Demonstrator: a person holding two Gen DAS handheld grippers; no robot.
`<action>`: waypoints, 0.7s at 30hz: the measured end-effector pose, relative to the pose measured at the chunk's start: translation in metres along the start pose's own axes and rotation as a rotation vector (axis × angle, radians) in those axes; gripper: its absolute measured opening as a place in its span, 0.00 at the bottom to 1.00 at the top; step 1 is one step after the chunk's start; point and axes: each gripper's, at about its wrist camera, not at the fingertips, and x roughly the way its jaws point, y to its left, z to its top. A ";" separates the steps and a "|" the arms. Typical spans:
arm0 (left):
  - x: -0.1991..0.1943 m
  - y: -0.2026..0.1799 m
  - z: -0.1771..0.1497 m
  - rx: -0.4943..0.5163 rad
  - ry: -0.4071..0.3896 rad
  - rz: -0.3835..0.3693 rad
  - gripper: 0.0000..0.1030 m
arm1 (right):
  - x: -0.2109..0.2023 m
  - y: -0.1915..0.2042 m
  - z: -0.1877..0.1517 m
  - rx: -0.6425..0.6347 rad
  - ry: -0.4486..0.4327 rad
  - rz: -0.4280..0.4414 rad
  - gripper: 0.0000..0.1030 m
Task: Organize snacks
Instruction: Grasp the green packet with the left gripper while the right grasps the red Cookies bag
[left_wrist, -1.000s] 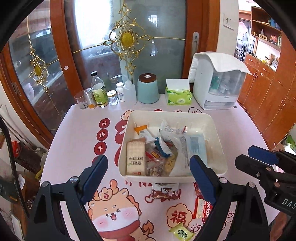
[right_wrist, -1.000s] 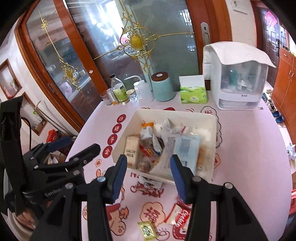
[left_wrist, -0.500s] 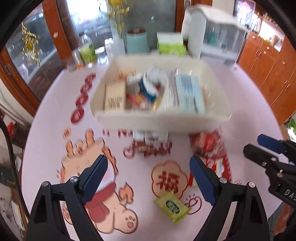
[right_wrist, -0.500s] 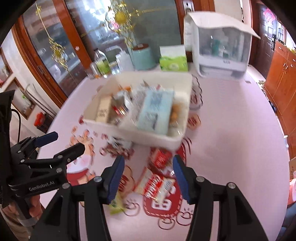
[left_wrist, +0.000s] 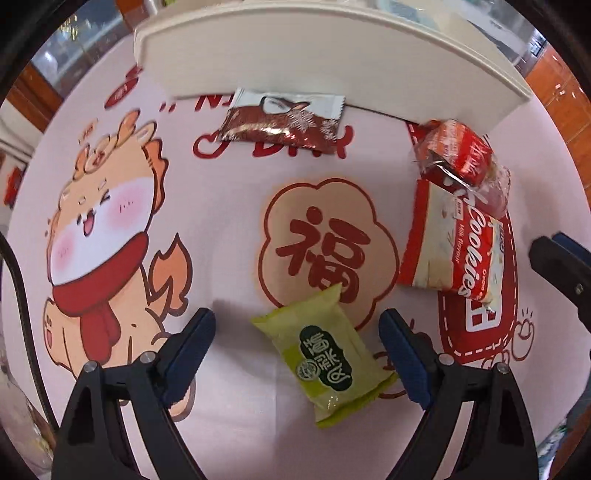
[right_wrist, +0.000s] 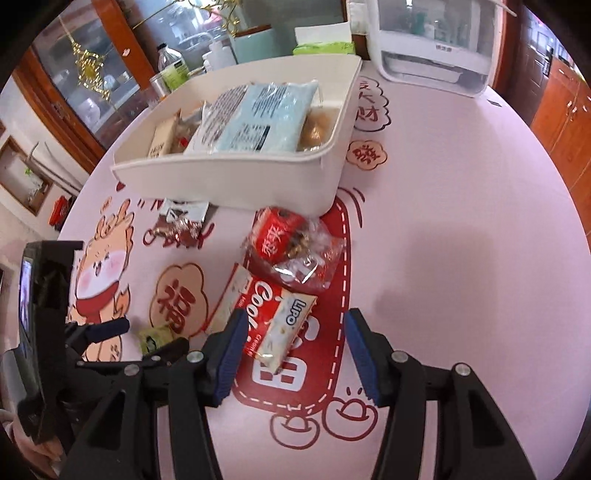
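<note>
Four snacks lie loose on the printed tablecloth (right_wrist: 461, 229) in front of a white bin (right_wrist: 236, 173), and both claws hang low over them: the pick-up step looks to be at hand, with nothing yet gripped.

The bin, at the far side of the cloth, already holds a large pale blue bag (right_wrist: 255, 118), a tan carton (right_wrist: 160, 138) at its left end, and smaller wrapped items that are hard to make out.

The right claw (right_wrist: 291, 354) is spread wide, straddling the near end of the red-and-white cookie pack (right_wrist: 266, 317); just beyond it sits a red packet in clear wrap (right_wrist: 291, 247). A brown wrapper (left_wrist: 284, 122) lies against the bin's near wall.

The left claw (left_wrist: 297, 354) is also spread, with the small green packet (left_wrist: 325, 354) between its fingers but lying askew.

The next move likely calls for lowering, squaring up to each pack, and closing gently before carrying it to the bin.
</note>
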 end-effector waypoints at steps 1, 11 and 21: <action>0.000 -0.001 -0.002 0.001 -0.006 0.002 0.87 | 0.001 0.000 -0.001 -0.012 -0.001 0.008 0.53; -0.008 0.028 -0.037 -0.026 -0.046 -0.020 0.69 | 0.015 0.024 -0.001 -0.310 -0.033 0.045 0.53; -0.015 0.068 -0.064 -0.067 -0.085 -0.088 0.38 | 0.045 0.052 -0.003 -0.603 0.027 0.079 0.57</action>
